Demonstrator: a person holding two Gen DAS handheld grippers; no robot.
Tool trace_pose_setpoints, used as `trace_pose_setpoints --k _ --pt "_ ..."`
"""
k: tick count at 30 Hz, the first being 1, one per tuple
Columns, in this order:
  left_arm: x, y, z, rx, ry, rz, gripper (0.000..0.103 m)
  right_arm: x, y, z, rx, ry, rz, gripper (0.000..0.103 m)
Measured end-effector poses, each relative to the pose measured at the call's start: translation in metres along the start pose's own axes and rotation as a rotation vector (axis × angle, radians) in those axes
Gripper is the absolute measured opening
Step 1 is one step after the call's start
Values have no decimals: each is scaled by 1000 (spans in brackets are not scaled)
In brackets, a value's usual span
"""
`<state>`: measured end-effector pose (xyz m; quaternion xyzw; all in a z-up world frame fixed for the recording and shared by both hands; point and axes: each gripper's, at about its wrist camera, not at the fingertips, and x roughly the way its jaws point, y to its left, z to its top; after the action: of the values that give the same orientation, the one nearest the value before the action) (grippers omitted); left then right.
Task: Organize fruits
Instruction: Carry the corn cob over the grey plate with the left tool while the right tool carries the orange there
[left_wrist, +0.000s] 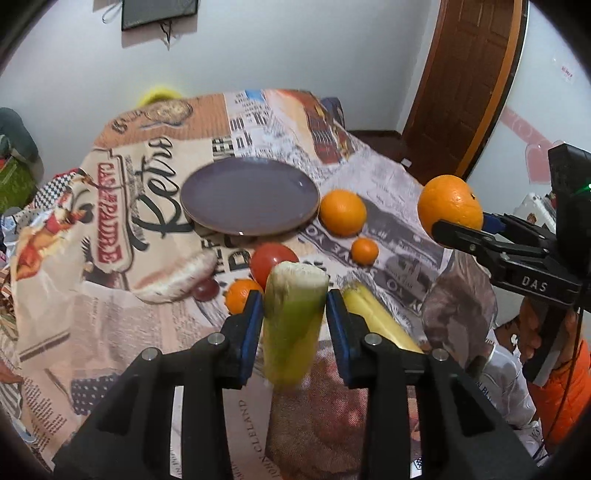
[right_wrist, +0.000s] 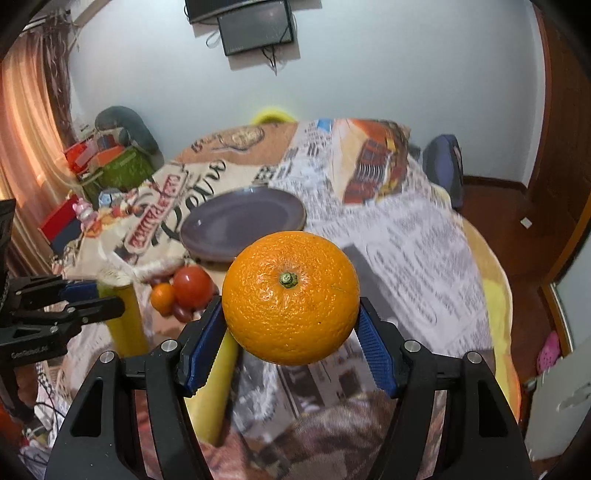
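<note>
My left gripper (left_wrist: 294, 301) is shut on a yellow-green corn cob (left_wrist: 291, 321) and holds it above the table. My right gripper (right_wrist: 290, 314) is shut on a large orange (right_wrist: 290, 297), also lifted; it shows in the left wrist view (left_wrist: 451, 205) at the right. An empty purple plate (left_wrist: 250, 195) lies at the table's middle, also in the right wrist view (right_wrist: 240, 225). On the cloth lie a second orange (left_wrist: 342, 212), two small mandarins (left_wrist: 365, 251) (left_wrist: 241, 295), a tomato (left_wrist: 271, 260), a grape (left_wrist: 205, 290) and a second yellow cob (left_wrist: 376, 314).
The round table wears a printed newspaper-style cloth (left_wrist: 122, 229) with a raised fold (left_wrist: 177, 275) beside the fruit. A brown door (left_wrist: 472, 81) stands at the back right. Cluttered boxes (right_wrist: 96, 158) sit left of the table, a blue chair (right_wrist: 445, 166) behind it.
</note>
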<state>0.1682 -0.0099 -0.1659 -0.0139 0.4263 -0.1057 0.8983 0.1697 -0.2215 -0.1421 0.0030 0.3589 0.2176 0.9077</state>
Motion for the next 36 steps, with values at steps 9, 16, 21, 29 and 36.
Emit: trace_pose_setpoints --k 9,16,21,29,36 --pt "-22 9 16 -28 -79 4 33 -2 9 19 -29 -45 3 66" --pt "-34 14 33 -27 -142 19 33 8 13 32 -46 -54 12 66" --pt "-32 20 47 -33 -165 34 33 15 16 40 -68 -60 15 66" --pt "-25 32 68 -44 -199 43 33 37 17 55 -92 -54 17 66" --pt "-9 48 89 -81 -212 12 33 59 27 74 -142 -61 21 66"
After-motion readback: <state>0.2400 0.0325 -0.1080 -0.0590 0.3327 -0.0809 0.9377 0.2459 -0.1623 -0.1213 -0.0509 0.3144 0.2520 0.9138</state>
